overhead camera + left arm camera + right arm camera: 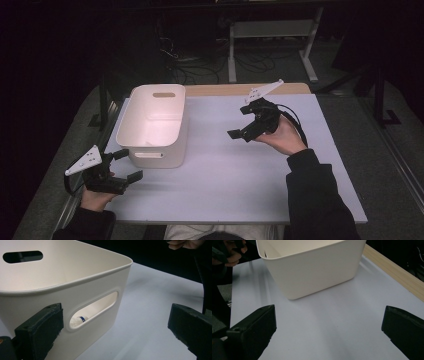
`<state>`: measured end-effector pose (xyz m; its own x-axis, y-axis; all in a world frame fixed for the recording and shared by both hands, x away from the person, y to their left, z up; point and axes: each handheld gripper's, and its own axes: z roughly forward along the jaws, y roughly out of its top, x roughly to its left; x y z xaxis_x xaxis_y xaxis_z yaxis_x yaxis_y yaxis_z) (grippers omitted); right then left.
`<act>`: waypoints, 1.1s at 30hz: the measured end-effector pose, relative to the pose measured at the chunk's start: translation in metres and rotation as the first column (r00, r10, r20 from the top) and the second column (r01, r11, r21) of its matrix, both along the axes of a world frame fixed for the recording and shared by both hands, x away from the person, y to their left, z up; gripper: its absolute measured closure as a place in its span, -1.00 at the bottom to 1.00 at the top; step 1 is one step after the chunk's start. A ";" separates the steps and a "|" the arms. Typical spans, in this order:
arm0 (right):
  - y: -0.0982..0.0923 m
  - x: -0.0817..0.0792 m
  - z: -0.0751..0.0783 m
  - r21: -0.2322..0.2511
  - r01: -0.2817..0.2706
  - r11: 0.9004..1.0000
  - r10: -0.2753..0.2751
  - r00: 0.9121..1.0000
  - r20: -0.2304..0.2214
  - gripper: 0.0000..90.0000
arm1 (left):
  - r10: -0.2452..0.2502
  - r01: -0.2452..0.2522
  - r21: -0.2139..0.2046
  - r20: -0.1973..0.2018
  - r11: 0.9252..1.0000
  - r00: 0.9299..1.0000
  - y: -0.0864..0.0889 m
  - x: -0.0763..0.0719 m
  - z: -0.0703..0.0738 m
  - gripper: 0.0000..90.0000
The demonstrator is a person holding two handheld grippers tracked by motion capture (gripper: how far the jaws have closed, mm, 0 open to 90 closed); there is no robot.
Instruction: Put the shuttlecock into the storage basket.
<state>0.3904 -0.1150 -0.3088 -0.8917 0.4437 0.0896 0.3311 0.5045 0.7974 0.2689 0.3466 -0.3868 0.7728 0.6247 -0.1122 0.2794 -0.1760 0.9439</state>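
While both hands hovered over the white table [225, 170], the left gripper [125, 165] stood with jaws apart just before the cream storage bin [155, 122]'s handle slot. The right gripper [240, 131] was likewise spread wide and held nothing, with the bin well ahead of it.

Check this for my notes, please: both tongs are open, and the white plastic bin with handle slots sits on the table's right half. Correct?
Not quite. The white plastic bin sits on the left half of the table, as the high view shows. The left tongs and right tongs are indeed open.
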 end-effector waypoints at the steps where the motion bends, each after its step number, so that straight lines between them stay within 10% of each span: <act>1: -0.001 0.000 -0.001 -0.001 -0.001 1.000 0.001 1.000 0.003 -1.00 | 0.000 0.000 -0.001 0.000 1.000 1.000 0.000 0.000 0.000 -1.00; 33: -0.031 -0.013 -0.031 0.005 0.054 0.999 -0.054 0.998 -0.029 -1.00 | 0.001 -0.001 0.001 -0.001 1.000 1.000 0.000 0.000 0.000 -1.00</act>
<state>0.3778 -0.1465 -0.3403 -0.8635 0.4905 0.1172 0.3803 0.4807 0.7901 0.2690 0.3468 -0.3867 0.7718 0.6258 -0.1125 0.2805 -0.1764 0.9435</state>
